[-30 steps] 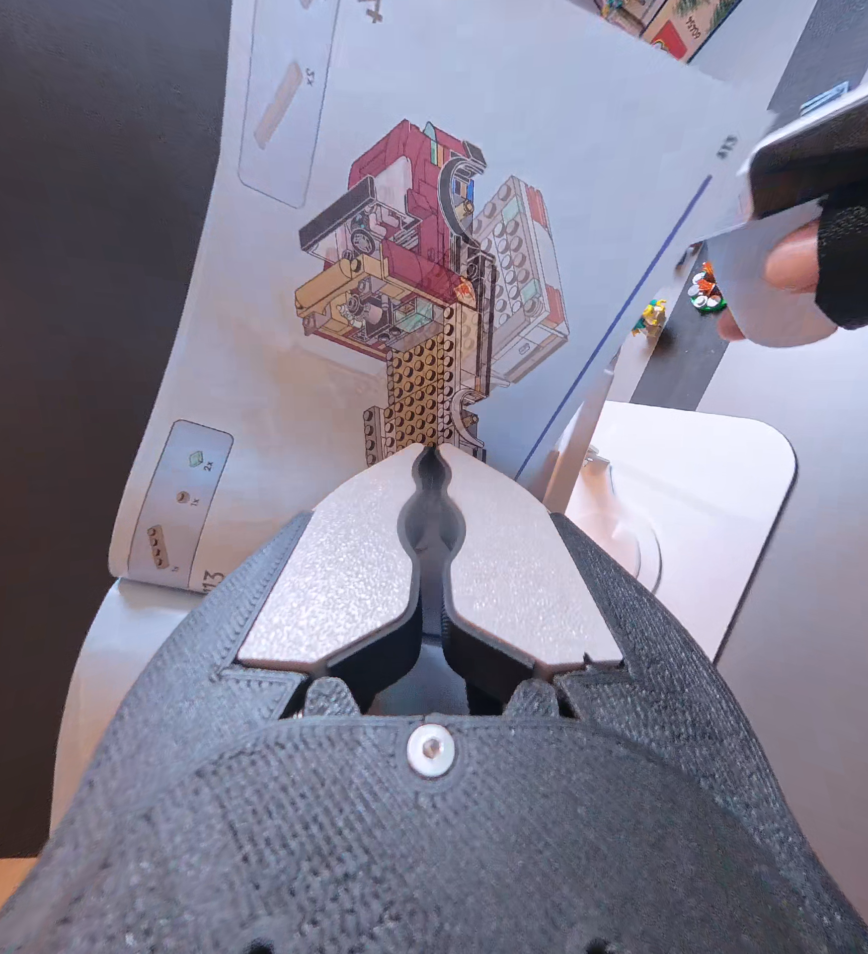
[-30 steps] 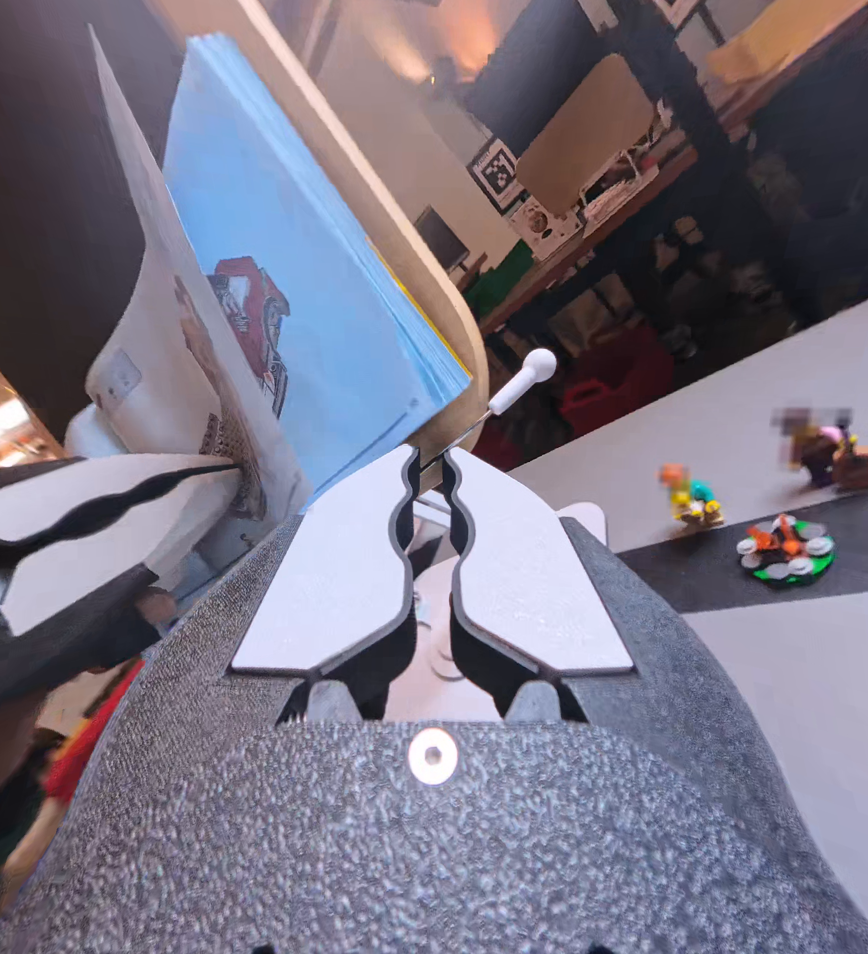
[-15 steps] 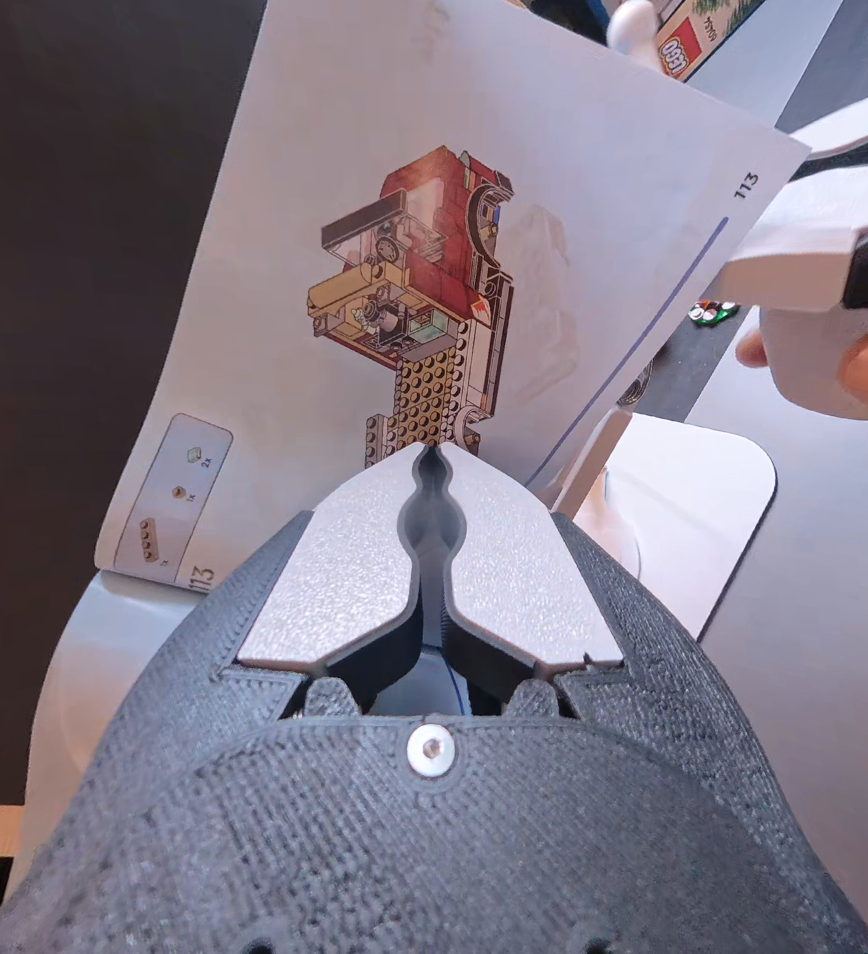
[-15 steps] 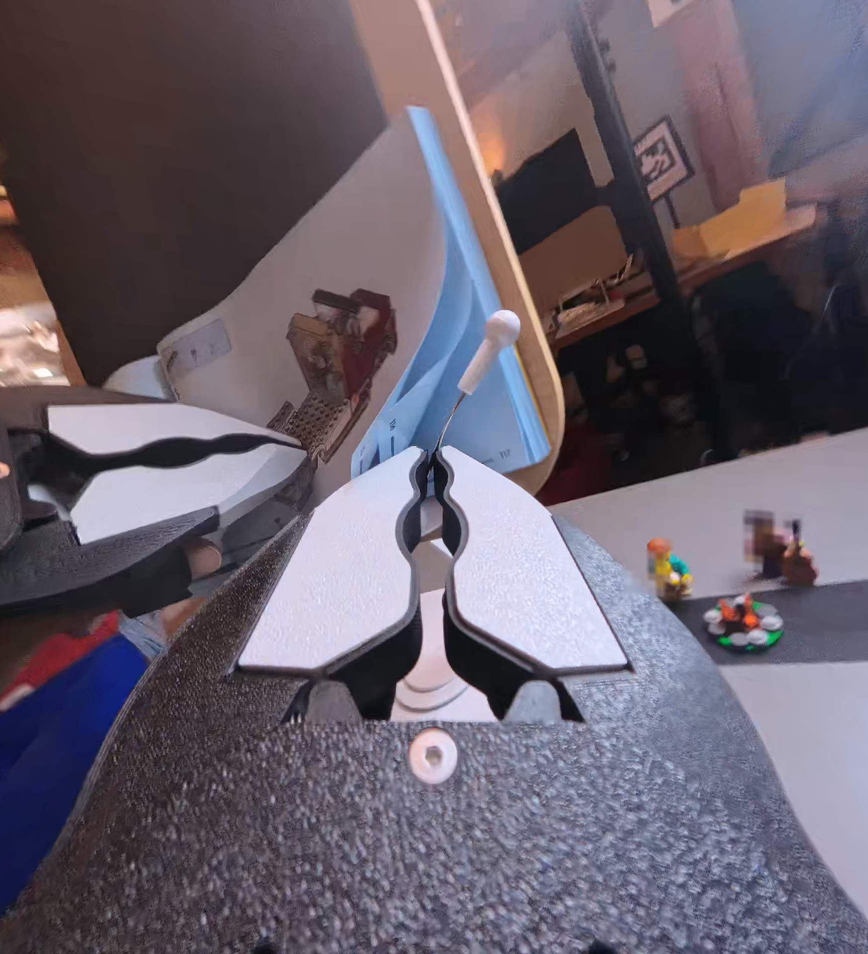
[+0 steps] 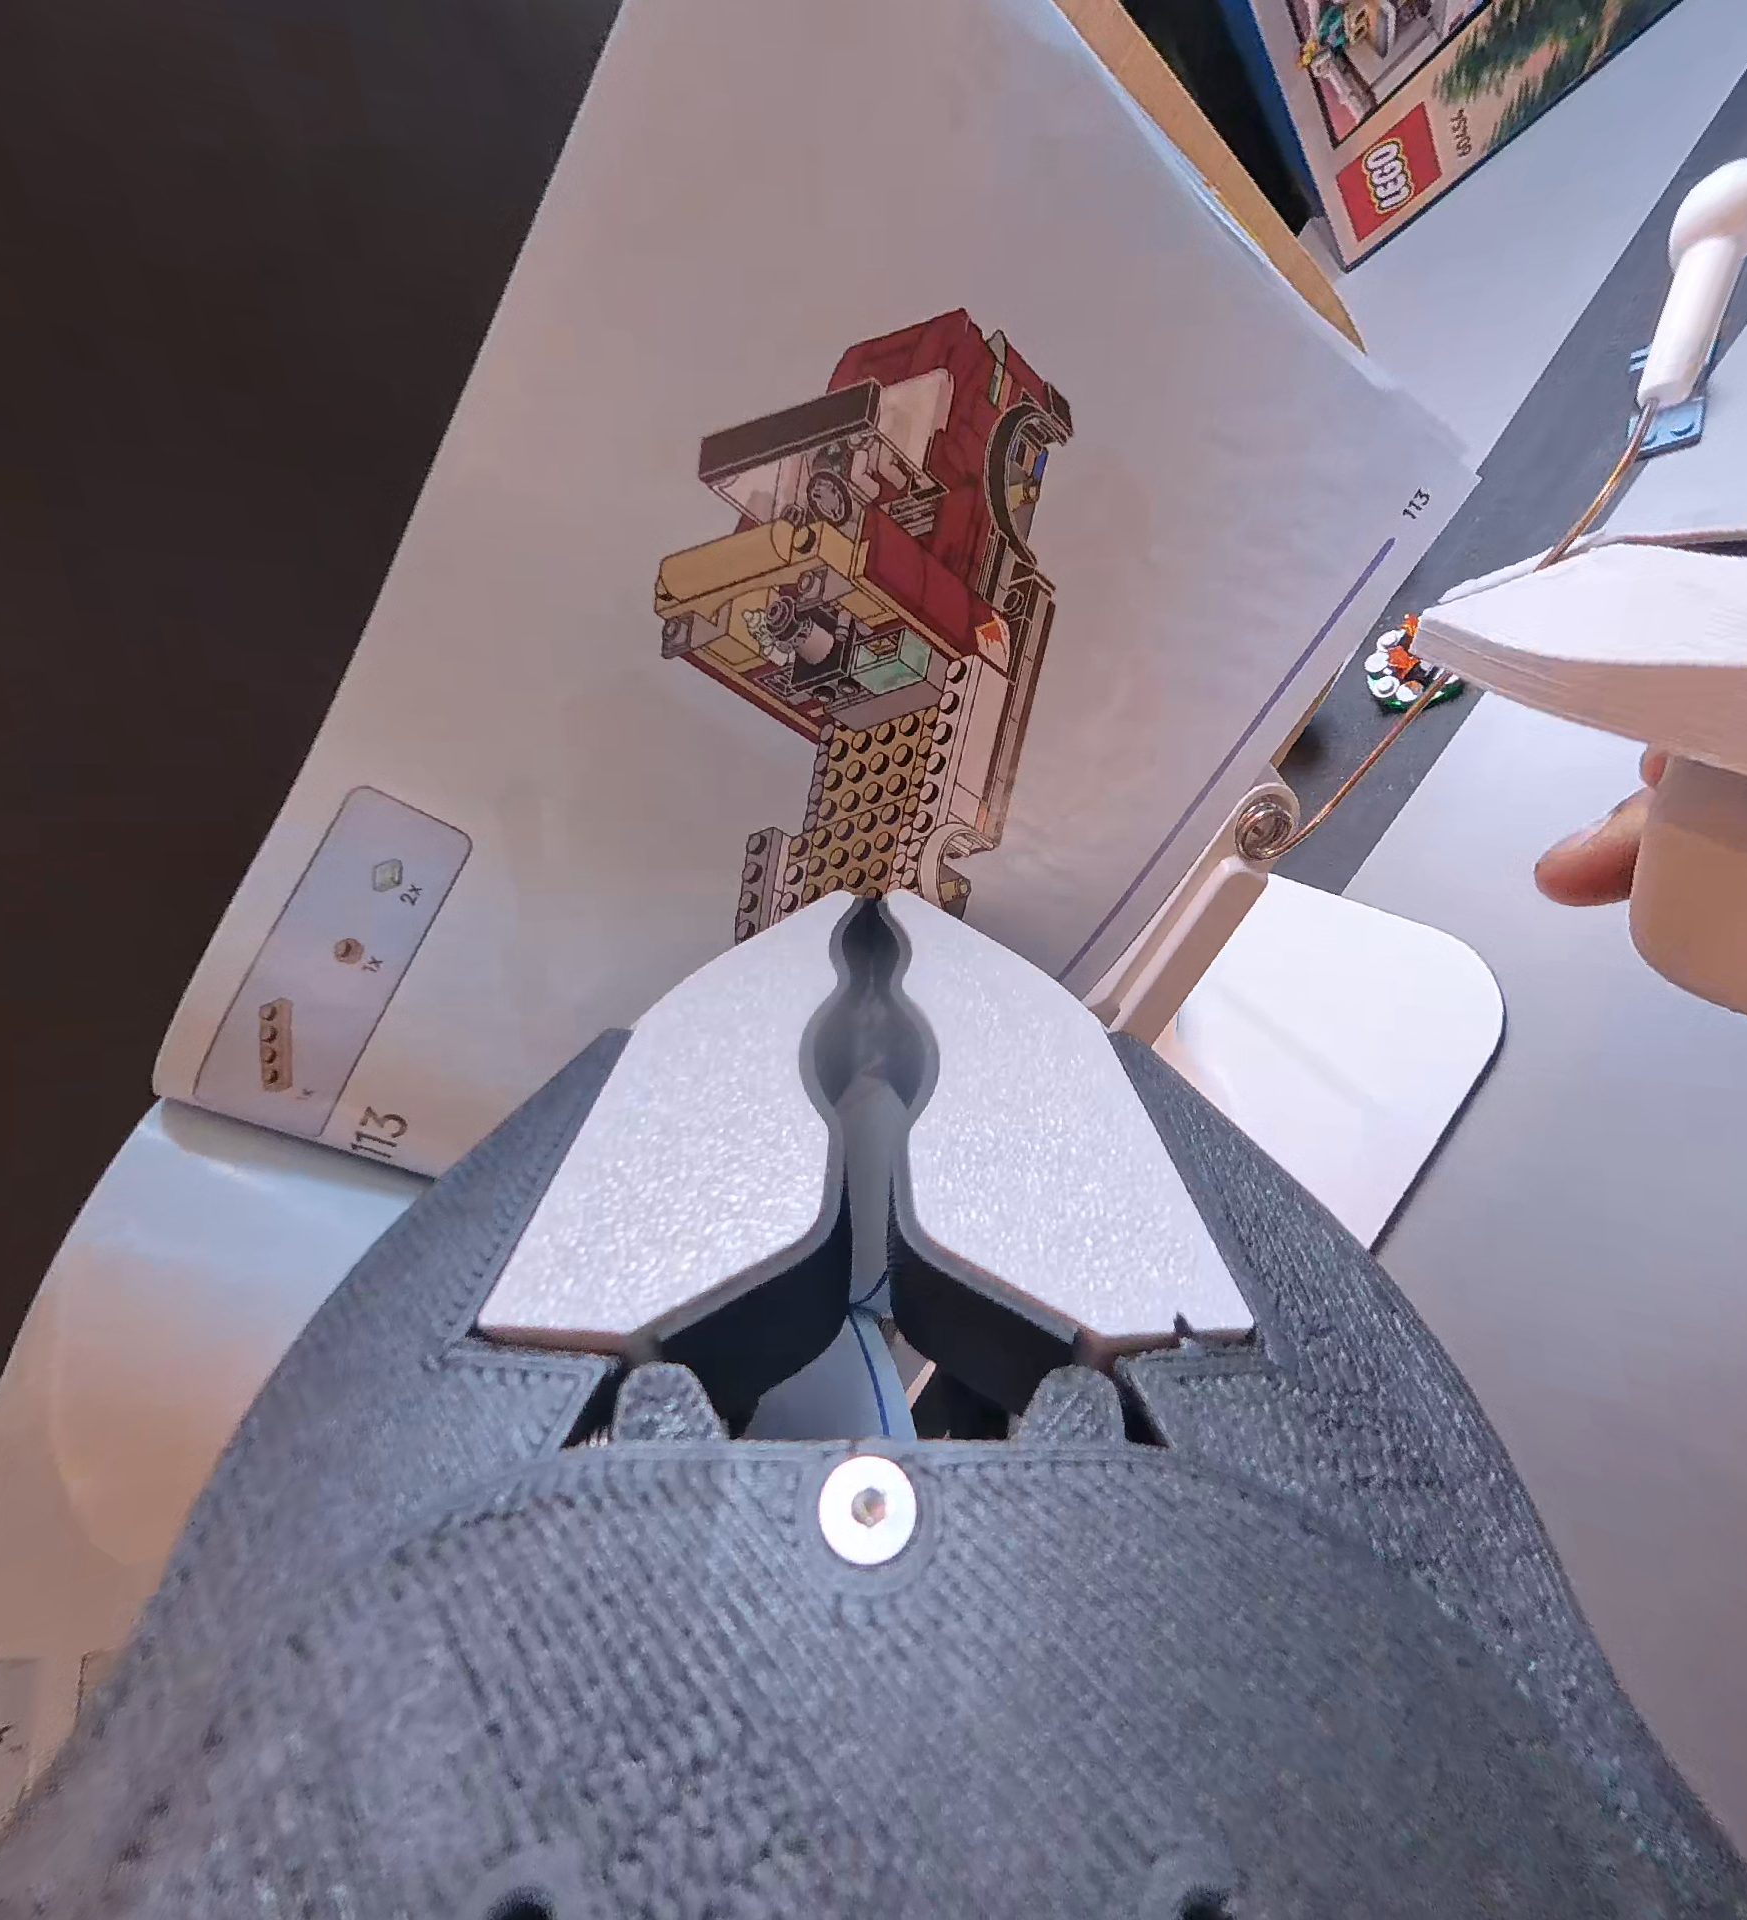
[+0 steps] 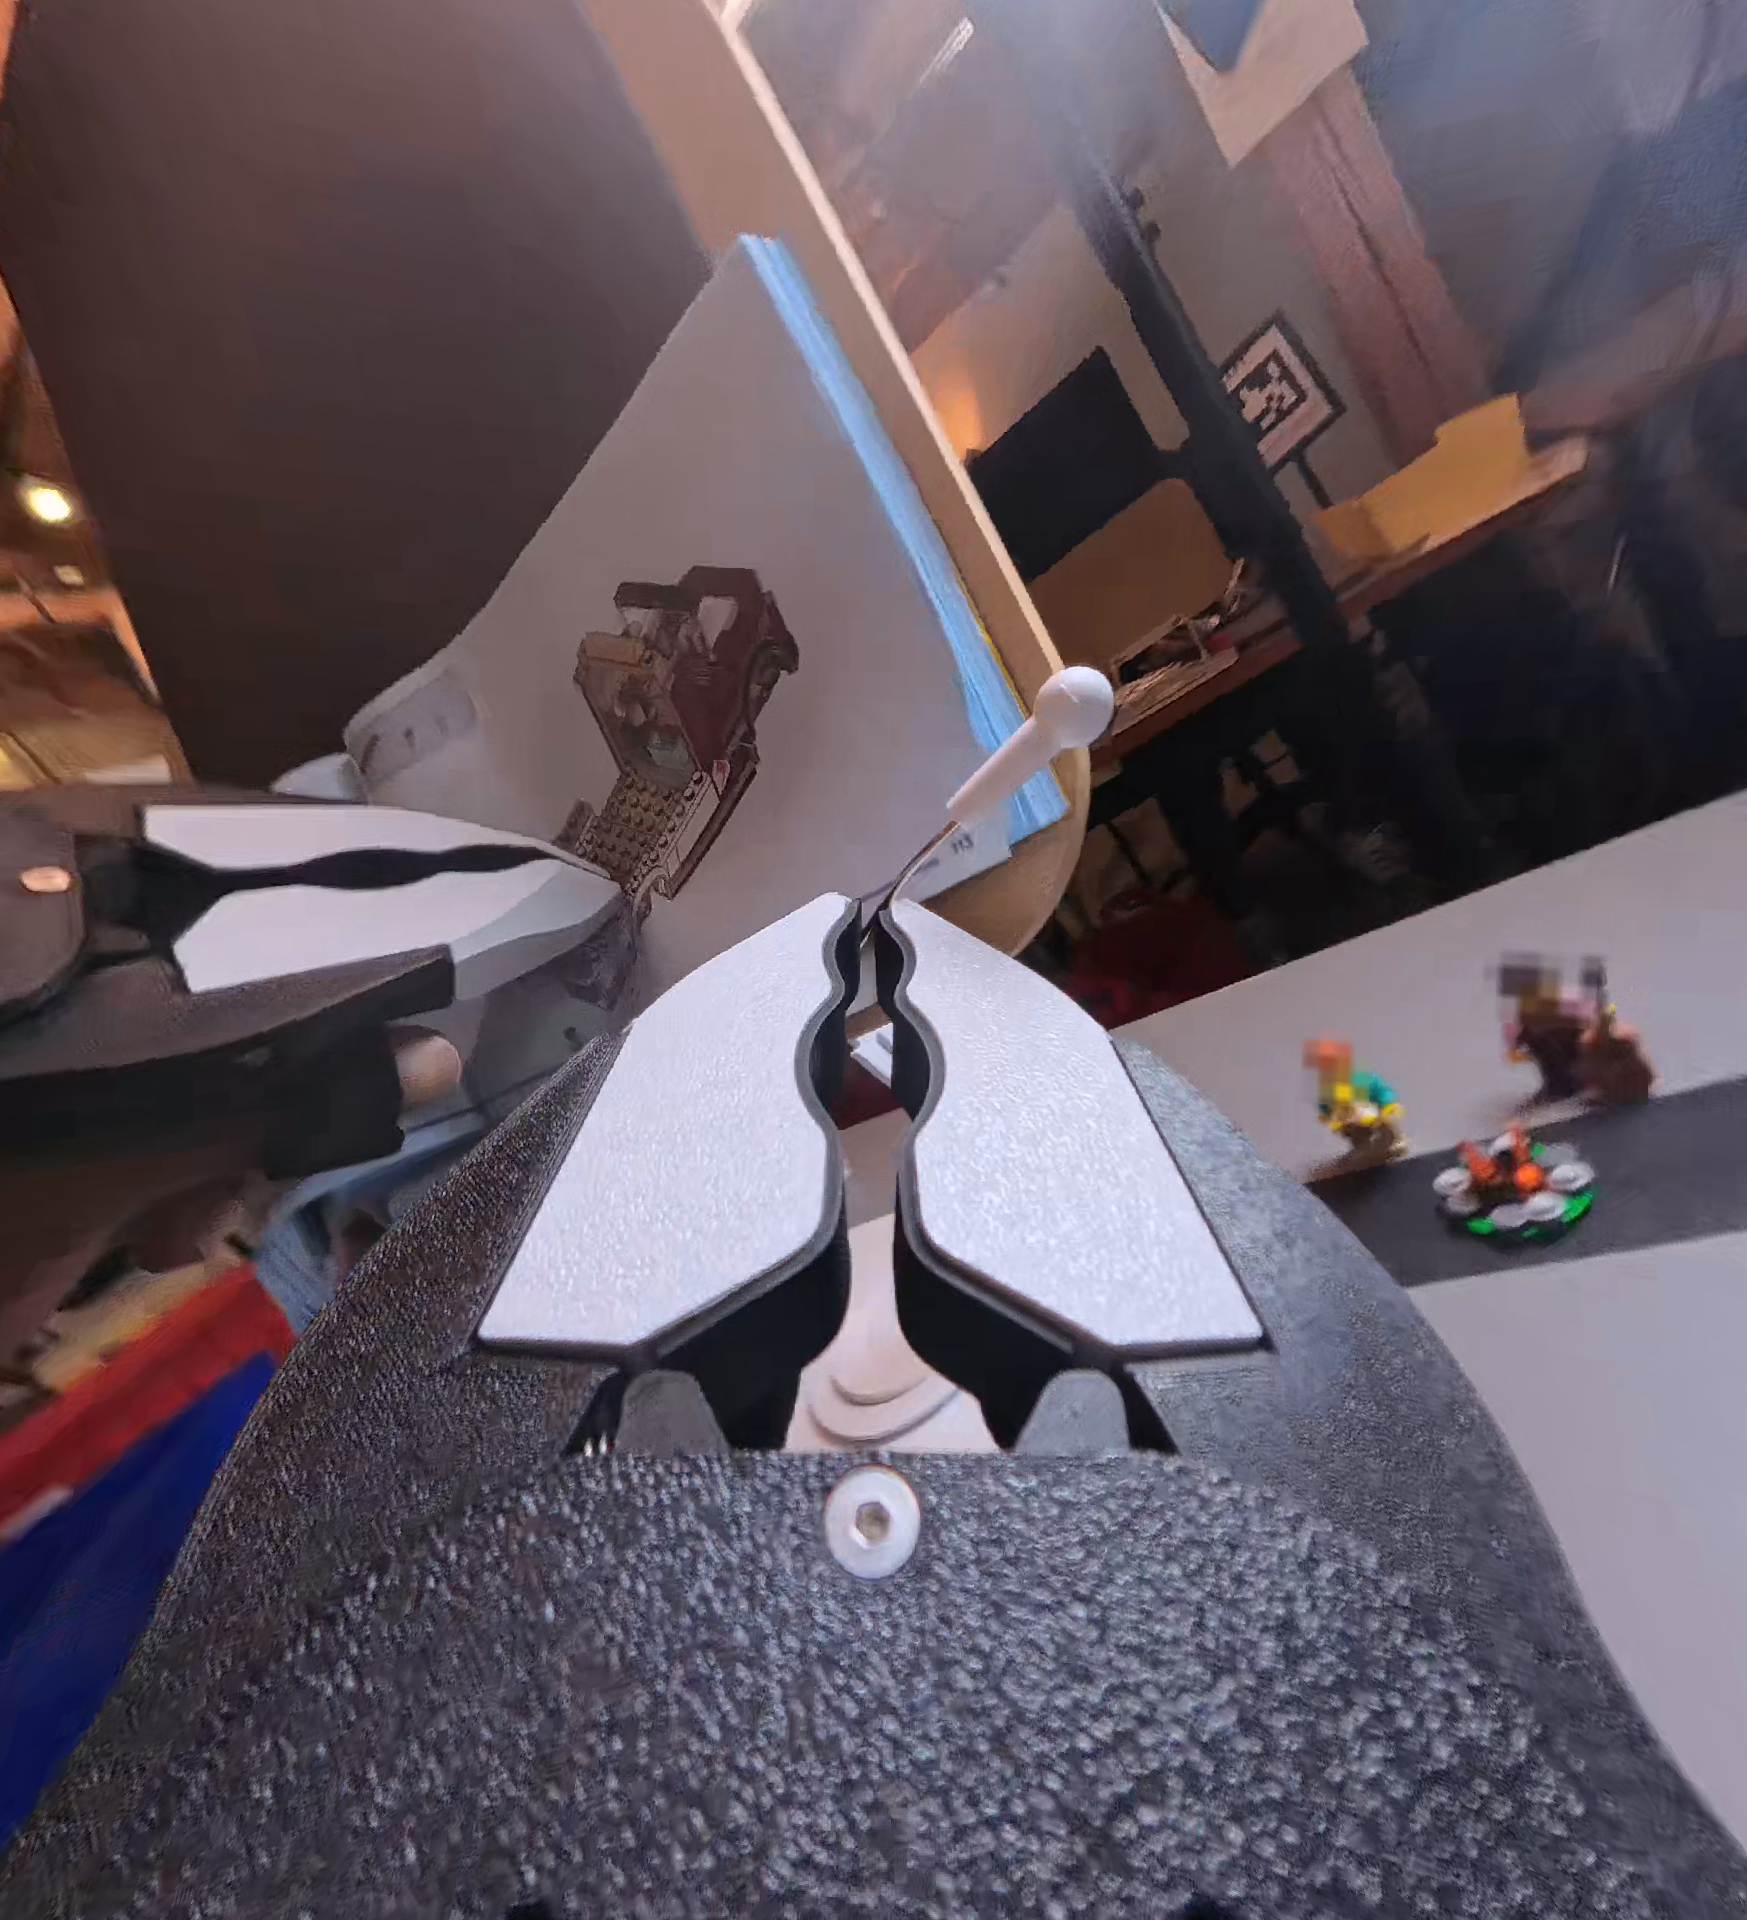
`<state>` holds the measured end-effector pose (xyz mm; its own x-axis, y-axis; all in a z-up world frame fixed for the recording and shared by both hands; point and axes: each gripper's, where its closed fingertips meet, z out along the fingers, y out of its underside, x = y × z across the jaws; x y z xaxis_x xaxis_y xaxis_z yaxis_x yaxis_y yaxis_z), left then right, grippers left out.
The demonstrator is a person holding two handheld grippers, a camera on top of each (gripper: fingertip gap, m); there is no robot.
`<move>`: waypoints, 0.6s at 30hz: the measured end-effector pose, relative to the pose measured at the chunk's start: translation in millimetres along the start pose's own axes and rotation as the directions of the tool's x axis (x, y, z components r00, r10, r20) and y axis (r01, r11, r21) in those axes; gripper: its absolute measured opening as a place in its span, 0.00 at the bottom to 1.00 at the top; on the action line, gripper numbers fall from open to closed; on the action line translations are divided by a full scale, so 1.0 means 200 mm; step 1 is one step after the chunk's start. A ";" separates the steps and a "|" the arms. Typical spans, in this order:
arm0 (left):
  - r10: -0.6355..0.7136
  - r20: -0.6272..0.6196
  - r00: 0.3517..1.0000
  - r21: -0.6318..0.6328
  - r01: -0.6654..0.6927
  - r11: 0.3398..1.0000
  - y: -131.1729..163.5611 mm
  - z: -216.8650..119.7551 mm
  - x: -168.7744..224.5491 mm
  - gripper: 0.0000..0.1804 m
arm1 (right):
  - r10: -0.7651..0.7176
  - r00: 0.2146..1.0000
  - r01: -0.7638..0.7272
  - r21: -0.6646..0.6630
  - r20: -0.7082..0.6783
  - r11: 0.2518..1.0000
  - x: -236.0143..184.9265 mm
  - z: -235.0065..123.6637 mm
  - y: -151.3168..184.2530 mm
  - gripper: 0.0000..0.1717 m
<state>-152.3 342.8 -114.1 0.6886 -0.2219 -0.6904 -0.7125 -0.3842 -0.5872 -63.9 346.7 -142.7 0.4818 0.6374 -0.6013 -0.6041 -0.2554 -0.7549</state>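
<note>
Right gripper [image 6: 869,920] pinches the wire page-holder arm [image 5: 1617,473] clear of the booklet page [image 5: 557,540]; left gripper [image 5: 867,906], tips shut, presses that page, which may spring up if wire slips.

Two close wrist views, both facing instruction booklet [image 5: 848,436]

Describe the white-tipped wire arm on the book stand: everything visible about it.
The wire arm is a thin, springy-looking metal wire that rises from a small coil at the white stand's front edge and ends in a white, plastic-looking handle with a rounded knob. The right gripper is closed on the wire just below the handle. It stands clear of the open instruction booklet's page, beside its right edge.
</note>
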 end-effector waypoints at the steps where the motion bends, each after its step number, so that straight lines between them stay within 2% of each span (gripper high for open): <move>1: -0.002 -0.002 1.000 0.001 0.002 1.000 0.00 0.00 0.00 0.00 | -0.116 0.993 0.116 -0.006 -0.011 0.993 -0.02 0.01 -0.01 0.02; 2: -0.003 -0.008 1.000 0.005 0.003 1.000 -0.01 0.00 0.01 0.00 | -0.260 0.966 0.259 -0.021 -0.016 0.966 -0.04 0.02 -0.03 0.02; 4: 0.005 -0.014 1.000 0.015 -0.005 1.000 -0.01 -0.01 0.02 0.00 | -0.536 0.844 0.534 -0.077 0.002 0.842 -0.10 0.06 -0.04 0.02; 6: 0.010 -0.010 1.000 0.023 -0.010 1.000 -0.01 -0.01 0.02 0.00 | -0.680 0.733 0.677 -0.144 0.038 0.722 -0.13 0.10 -0.03 0.02; 8: 0.002 -0.019 1.000 0.034 -0.002 0.999 -0.02 -0.01 0.02 0.00 | -0.701 0.710 0.697 -0.199 0.065 0.688 -0.12 0.14 -0.02 0.02; 12: 0.013 -0.007 1.000 0.075 -0.012 0.997 -0.01 -0.03 0.01 0.00 | -0.719 0.692 0.713 -0.221 0.064 0.666 -0.13 0.14 -0.01 0.02; 15: 0.054 0.057 0.997 0.105 -0.059 0.993 0.00 -0.09 -0.02 0.00 | -0.714 0.698 0.706 -0.222 0.054 0.673 -0.14 0.14 -0.01 0.02; 18: 0.025 0.044 0.999 0.143 -0.031 0.989 0.04 -0.17 -0.03 0.00 | -0.718 0.694 0.709 -0.224 0.053 0.669 -0.14 0.14 -0.01 0.02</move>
<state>-157.7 311.4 -100.0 0.6640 -0.1922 -0.7226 -0.7455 -0.2454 -0.6197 -94.2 350.3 -117.2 0.7345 0.6642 0.1390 0.0798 0.1189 -0.9897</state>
